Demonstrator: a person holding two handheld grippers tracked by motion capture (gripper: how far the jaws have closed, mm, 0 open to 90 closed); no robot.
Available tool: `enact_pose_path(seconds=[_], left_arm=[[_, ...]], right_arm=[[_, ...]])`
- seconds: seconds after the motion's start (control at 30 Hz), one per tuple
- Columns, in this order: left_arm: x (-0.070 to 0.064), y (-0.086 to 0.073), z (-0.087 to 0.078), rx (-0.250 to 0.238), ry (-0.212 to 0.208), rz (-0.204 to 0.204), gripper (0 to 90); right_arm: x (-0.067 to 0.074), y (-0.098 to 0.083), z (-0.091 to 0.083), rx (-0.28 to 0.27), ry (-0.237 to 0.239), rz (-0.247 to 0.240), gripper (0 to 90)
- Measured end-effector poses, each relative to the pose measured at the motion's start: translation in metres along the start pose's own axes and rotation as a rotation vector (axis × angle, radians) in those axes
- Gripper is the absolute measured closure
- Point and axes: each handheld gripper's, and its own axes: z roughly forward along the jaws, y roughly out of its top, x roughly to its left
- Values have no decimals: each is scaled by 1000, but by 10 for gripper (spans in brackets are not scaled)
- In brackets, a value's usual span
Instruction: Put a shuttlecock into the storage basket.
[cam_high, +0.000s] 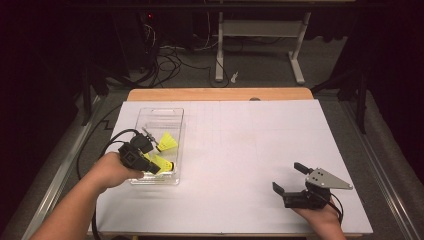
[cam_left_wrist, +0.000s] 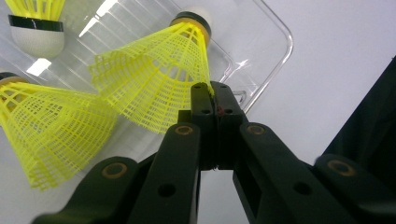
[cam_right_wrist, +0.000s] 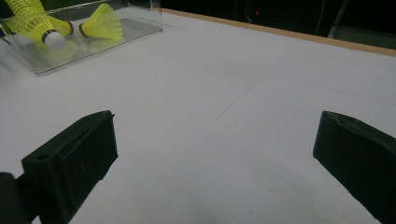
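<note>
Shuttlecocks are going into the clear tray (cam_high: 150, 112), and I take the tray as my landmark for everything. My left gripper (cam_left_wrist: 214, 95) hangs over its near end, jaws pressed together on the rim of the skirt of one yellow shuttlecock (cam_left_wrist: 159, 79), whose cork end points toward the tray's far wall. In the left gripper view this held shuttlecock sits low over the tray floor, though I cannot tell whether it already touches it.

Two more are already inside: a second shuttlecock (cam_left_wrist: 51, 130) lying beside the held one, and a third shuttlecock (cam_left_wrist: 35, 25) farther in, with its white cork and black band showing.

My right gripper (cam_high: 296, 182) rests well away from the tray on the white table sheet (cam_high: 260, 140), jaws spread wide with nothing between them.

I judge the work nearly finished: two pieces placed, one about to be let go. What is left is opening the left jaws and lifting clear. I see no further shuttlecock lying on the sheet outside the tray.
</note>
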Motion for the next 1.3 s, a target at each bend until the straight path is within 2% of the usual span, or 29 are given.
enact_pose_path(seconds=[0.37,0.47,0.87,0.97,1.2,1.3], left_arm=[[4,2,8,21,-1,-19,893],[4,3,11,27,12,-23,888],[2,4,15,34,-6,-35,874],[2,4,15,38,-7,-37,853],[4,7,8,25,-18,-71,800],[6,9,5,13,-12,-94,730]], right_arm=[[0,0,1,2,2,-1,4],[0,0,1,4,2,0,4],[-1,0,1,2,0,2,4],[-1,0,1,1,0,2,4],[-2,0,1,1,-4,4,4],[-2,0,0,1,-4,4,4]])
